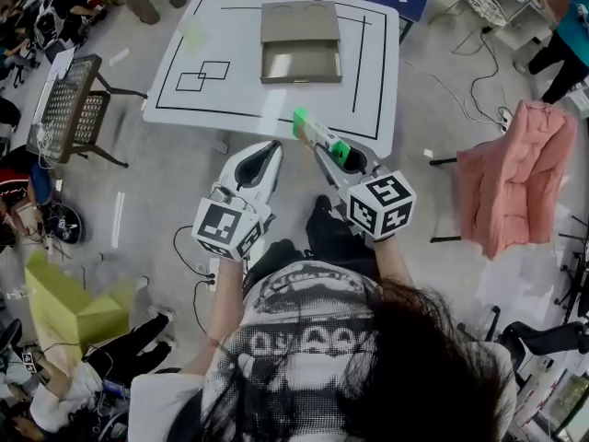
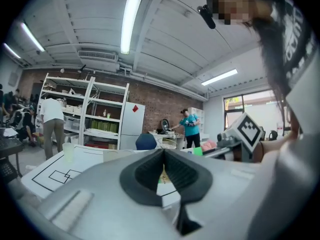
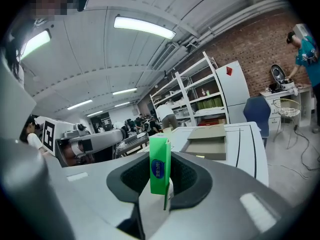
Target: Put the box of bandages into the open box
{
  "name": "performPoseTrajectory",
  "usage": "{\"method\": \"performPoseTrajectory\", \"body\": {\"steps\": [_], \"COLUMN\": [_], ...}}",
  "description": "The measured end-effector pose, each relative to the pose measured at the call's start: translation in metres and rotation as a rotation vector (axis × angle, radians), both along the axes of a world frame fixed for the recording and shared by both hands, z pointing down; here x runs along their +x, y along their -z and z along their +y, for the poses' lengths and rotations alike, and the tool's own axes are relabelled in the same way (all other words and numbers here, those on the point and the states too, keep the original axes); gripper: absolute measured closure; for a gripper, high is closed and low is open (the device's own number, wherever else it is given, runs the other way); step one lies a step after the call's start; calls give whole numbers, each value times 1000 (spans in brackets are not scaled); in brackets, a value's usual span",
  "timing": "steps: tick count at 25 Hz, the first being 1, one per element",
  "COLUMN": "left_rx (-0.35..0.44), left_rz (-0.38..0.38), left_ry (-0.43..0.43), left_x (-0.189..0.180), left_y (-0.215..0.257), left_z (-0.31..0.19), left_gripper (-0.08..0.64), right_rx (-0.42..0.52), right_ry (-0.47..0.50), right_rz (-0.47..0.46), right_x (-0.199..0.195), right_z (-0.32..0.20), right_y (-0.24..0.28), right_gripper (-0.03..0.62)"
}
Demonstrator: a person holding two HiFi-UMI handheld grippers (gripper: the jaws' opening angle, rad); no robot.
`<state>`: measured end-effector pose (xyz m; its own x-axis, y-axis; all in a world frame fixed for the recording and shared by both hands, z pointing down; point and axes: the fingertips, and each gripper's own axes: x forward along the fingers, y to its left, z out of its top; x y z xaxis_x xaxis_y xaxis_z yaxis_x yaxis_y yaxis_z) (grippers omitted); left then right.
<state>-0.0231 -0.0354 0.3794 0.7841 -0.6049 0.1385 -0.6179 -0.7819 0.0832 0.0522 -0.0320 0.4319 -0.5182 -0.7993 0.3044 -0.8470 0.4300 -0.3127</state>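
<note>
We note a blue oval label on the green box of bandages [image 3: 160,159] (its print too small to read), held upright between the pads of the right gripper [image 1: 313,136]. The left gripper [image 2: 162,174] has its jaws together on nothing. Beyond, the open box [image 1: 300,42] rests on the white, black-lined table [image 1: 368,81]; shelving [image 2: 95,119] and a brick wall [image 2: 165,106] stand behind.

Green bandage box [image 3: 160,170], tan open box [image 1: 300,58], black-lined white table [image 1: 248,99]
</note>
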Motion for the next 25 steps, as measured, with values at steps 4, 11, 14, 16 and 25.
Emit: {"method": "performPoseTrajectory", "body": {"steps": [4,11,14,16,25], "left_rx": [-13,-9,-18,-22,-26], "left_rz": [-11,-25,-35,-39,-44], "left_ry": [30,61,62,63,69], "left_x": [22,56,64,69,66], "left_y": [-4,-3,-7,-9,-12], "left_z": [-25,-52,-56,-58,-67], "left_gripper": [560,560,560,560,560], "right_rx": [-9,-20,-27,-34,-57], "right_ry": [32,90,102,107,117], "right_rz": [-11,-21,-27,-32,-40], "right_x": [21,48,53,56,50], "right_z": [-26,-56,-63,-67,-77], "right_y": [-3,-6,-9,-13,-23], "right_gripper": [502,502,502,502,503]}}
